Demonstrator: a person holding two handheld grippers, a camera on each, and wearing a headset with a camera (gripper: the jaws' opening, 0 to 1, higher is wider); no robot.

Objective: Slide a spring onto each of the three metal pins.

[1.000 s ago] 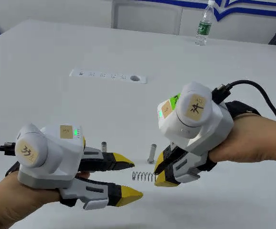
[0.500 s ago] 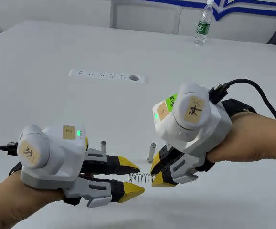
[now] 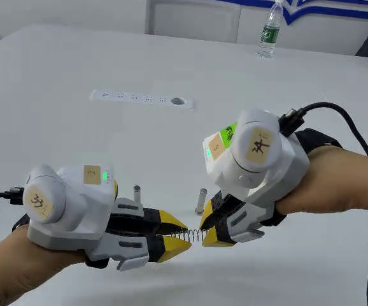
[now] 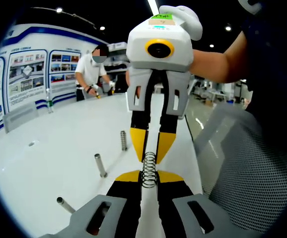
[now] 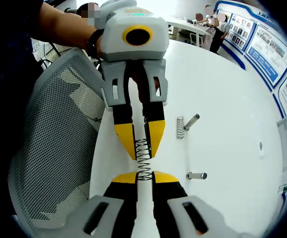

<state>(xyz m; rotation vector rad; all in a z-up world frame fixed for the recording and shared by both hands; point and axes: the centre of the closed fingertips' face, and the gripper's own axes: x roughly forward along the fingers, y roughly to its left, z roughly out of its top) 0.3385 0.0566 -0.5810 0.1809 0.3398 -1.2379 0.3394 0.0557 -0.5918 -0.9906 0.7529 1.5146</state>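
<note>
Spring (image 3: 191,235) is bridging the left hand-held gripper (image 3: 179,234) and the right hand-held gripper (image 3: 205,233), each clamping an end, so pulling apart is risking overstretching it or flicking it across the counter (image 3: 76,146).

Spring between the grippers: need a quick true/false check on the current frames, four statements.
1. Both the left gripper and the right gripper hold the spring, one at each end. True.
2. One of the pins already carries a spring. False: all three stand bare in the left gripper view.
3. A second spring lies loose on the table. True.
4. The water bottle is tipped over. False: it stands upright.
</note>
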